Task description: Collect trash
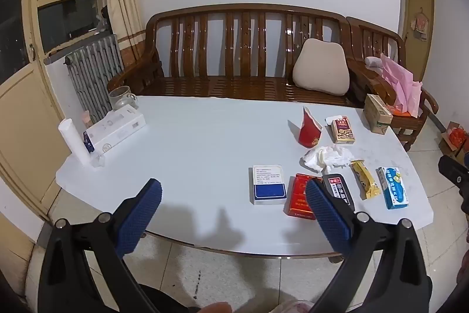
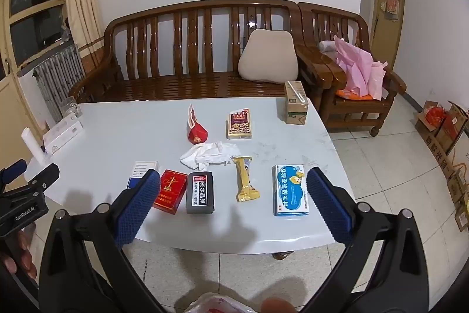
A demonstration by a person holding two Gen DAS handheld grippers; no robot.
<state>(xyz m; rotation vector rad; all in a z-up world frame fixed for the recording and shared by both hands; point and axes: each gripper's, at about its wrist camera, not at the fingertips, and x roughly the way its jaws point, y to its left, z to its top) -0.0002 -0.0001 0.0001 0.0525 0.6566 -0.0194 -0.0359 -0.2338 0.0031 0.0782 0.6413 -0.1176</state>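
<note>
Both tools, left and right, gape empty above one table bearing one crumpled tissue.

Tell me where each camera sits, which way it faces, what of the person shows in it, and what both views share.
Left wrist view: rides the open left gripper, tilted down over the near edge of the white table toward the wooden bench; the right gripper shows at the right edge.
Right wrist view: rides the open right gripper, aimed likewise at the table's right side; the left gripper and fingers show at the left.
Shared: red box, crumpled tissue, yellow wrapper, blue-and-white box.
</note>
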